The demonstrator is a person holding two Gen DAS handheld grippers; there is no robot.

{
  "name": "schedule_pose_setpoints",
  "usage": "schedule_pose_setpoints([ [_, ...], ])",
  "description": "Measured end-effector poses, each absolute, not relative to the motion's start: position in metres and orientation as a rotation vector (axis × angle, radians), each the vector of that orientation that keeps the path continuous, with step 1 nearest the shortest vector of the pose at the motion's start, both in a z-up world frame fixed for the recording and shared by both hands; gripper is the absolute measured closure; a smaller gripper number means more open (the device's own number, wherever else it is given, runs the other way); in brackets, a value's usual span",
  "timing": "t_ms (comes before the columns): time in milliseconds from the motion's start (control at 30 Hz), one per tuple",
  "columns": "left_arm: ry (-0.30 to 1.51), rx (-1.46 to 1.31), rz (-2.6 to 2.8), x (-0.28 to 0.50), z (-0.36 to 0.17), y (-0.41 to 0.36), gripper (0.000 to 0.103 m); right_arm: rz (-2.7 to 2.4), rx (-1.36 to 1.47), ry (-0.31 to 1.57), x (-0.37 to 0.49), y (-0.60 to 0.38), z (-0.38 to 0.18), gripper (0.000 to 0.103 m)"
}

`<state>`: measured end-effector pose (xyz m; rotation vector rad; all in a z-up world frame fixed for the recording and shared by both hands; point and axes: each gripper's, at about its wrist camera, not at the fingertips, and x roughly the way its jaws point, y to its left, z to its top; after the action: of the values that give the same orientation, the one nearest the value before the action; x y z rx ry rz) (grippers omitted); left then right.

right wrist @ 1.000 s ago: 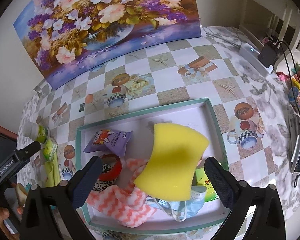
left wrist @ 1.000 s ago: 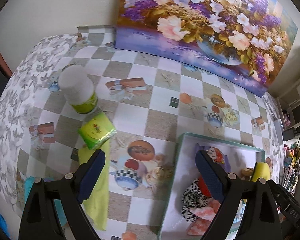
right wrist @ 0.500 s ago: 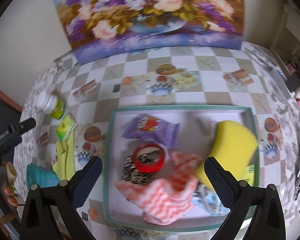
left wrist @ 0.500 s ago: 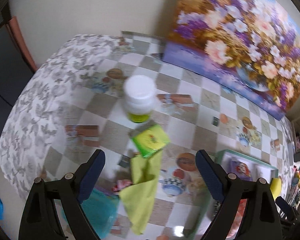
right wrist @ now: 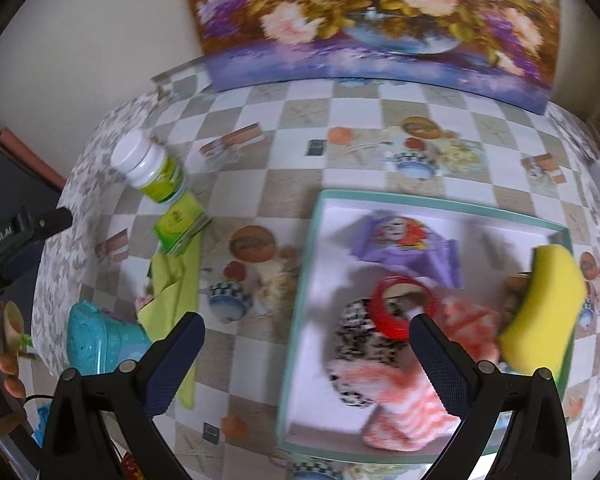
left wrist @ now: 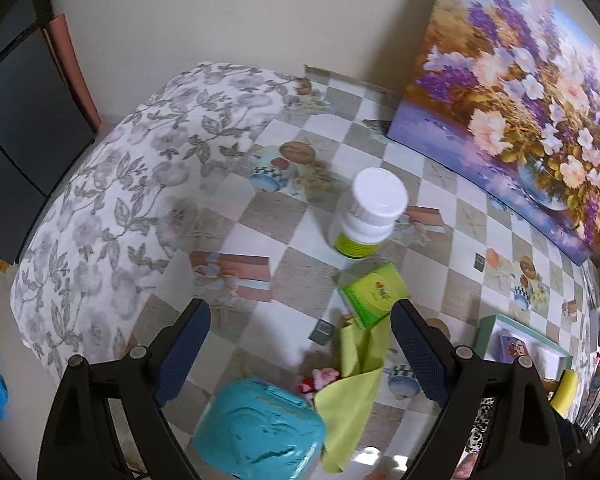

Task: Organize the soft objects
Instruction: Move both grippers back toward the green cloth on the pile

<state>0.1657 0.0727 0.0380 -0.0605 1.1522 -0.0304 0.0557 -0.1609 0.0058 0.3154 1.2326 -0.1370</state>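
Observation:
A teal-rimmed white box holds a yellow sponge, a pink-and-white cloth, a black-and-white scrunchie, a red ring and a purple packet. A lime-green cloth lies on the table left of the box, also in the right wrist view. My left gripper is open above that cloth and a teal case. My right gripper is open over the box's left edge.
A white bottle with a green label and a green tissue pack stand behind the cloth. A flower painting leans on the wall. The table's left edge drops off under a leaf-print cloth.
The sponge left my right gripper and now lies in the box's right side. My right gripper swung left. My left gripper pulled back and left, bringing the teal case into view.

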Motion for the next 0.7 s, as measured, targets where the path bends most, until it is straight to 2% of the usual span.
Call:
schedule_pose_setpoints([
  [700, 1.347, 0.001, -0.015, 0.182, -0.034, 0.093, 0.011, 0.02, 0.23, 1.383, 0.084, -0.077, -0.059, 0.0],
])
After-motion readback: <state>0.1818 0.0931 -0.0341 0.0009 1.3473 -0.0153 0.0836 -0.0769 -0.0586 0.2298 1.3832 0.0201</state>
